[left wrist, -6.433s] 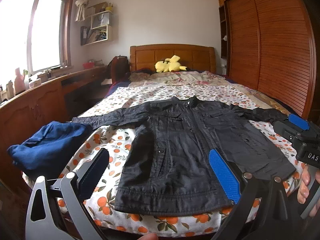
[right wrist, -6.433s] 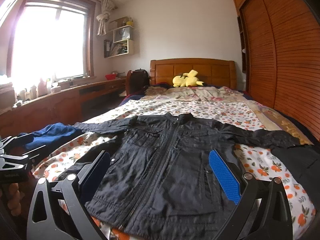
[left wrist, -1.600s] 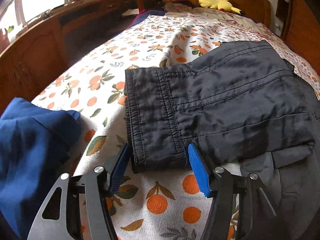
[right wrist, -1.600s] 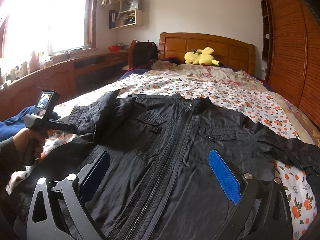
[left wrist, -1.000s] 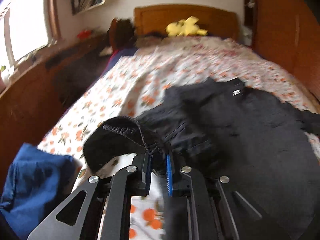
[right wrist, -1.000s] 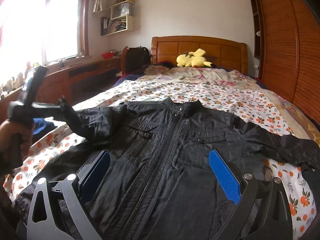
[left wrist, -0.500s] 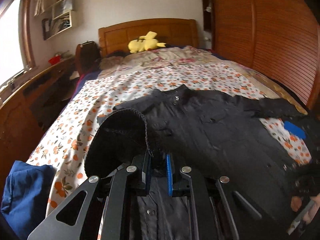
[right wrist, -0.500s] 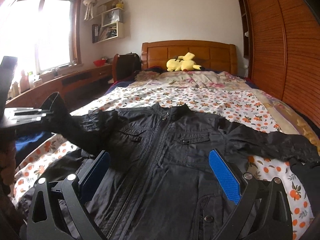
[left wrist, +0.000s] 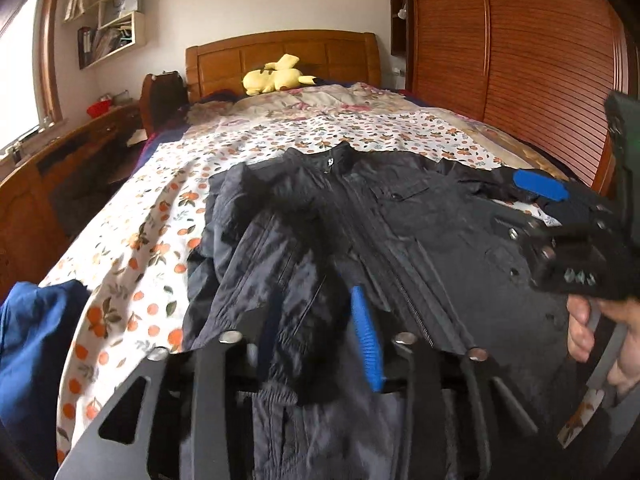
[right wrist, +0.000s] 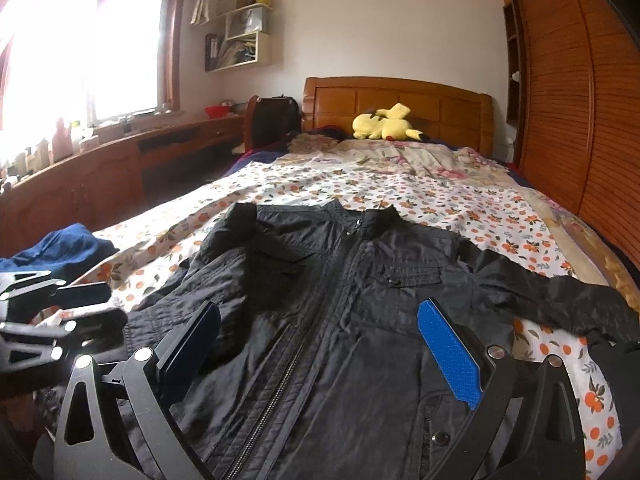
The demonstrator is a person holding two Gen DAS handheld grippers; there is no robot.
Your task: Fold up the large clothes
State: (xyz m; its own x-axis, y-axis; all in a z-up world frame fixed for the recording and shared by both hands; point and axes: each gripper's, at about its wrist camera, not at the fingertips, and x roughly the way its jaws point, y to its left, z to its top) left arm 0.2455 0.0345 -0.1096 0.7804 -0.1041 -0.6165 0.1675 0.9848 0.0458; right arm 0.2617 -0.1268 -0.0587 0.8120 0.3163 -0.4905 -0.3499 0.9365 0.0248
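A black zip-front jacket [right wrist: 360, 320] lies face up on the orange-patterned bedspread [right wrist: 400, 188]. One sleeve [left wrist: 280, 264] is folded in over the jacket's front, and its ribbed cuff [left wrist: 292, 364] lies between the jaws of my left gripper [left wrist: 316, 320], which are opening; the pads stand clear of the cloth. The other sleeve [right wrist: 560, 300] stretches out to the right. My right gripper [right wrist: 320, 312] hovers open over the jacket's lower front with nothing between its fingers. The left gripper [right wrist: 100, 306] also shows at the left edge of the right wrist view.
A crumpled blue garment [left wrist: 36, 340] sits at the bed's near left corner. A yellow plush toy [left wrist: 276, 76] lies by the wooden headboard [left wrist: 280, 48]. Slatted wardrobe doors [left wrist: 520, 60] flank the right side, a wooden counter [right wrist: 100, 168] the left. A hand [left wrist: 600, 328] holds the right gripper.
The left gripper carried the sleeve rightward over the jacket's front, then its jaws parted and the cuff dropped onto the jacket. The right gripper stayed in place.
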